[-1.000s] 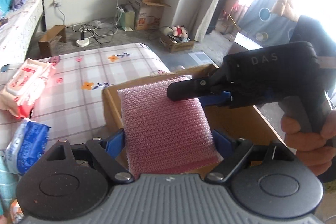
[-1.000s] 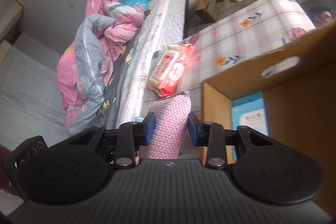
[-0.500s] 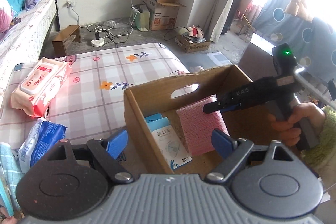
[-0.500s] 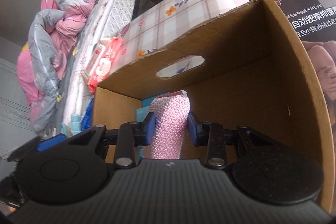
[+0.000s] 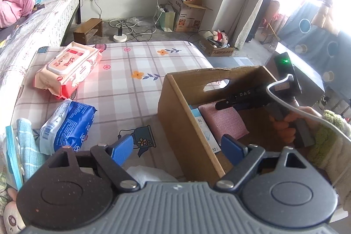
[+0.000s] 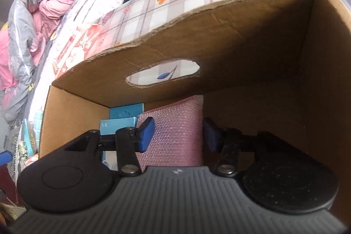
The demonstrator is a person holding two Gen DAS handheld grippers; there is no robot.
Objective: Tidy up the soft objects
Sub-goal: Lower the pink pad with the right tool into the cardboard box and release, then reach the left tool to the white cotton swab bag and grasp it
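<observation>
Box (image 6: 72,115) (cardboard): pink pad (image 6: 173,135) inside.

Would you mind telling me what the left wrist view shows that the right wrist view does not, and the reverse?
Only the left wrist view shows the blue tissue pack, the person's hand gripping the right tongs from outside, and the empty, open left tongs.

Only the right wrist view shows the right tongs' pads standing apart on either side of the pink sponge cloth, having just been opening, with the cloth between them.

Both show the cardboard box, the pink sponge cloth inside it, the light blue boxes beside it, and the wet wipes pack.
</observation>
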